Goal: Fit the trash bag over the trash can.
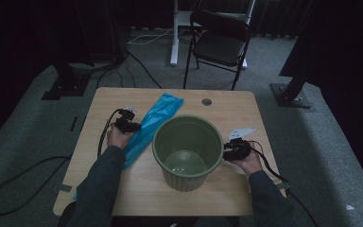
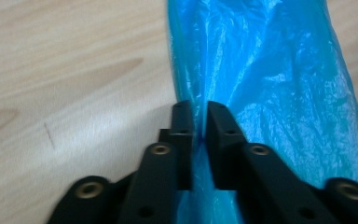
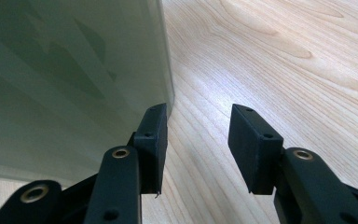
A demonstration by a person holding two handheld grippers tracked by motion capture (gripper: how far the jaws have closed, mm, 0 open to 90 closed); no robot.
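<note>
Wooden table point(image 1: 123, 194), blue plastic bag point(image 2: 270, 70) pinched in left claw point(image 2: 200, 116), right claw point(image 3: 198, 135) wide beside green bucket point(image 3: 65, 70)

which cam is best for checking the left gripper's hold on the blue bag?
Left gripper view: the left gripper is shut on a pinched fold of the blue plastic bag. High view shows the whole bag lying beside the green bin, grip too small to judge.
</note>
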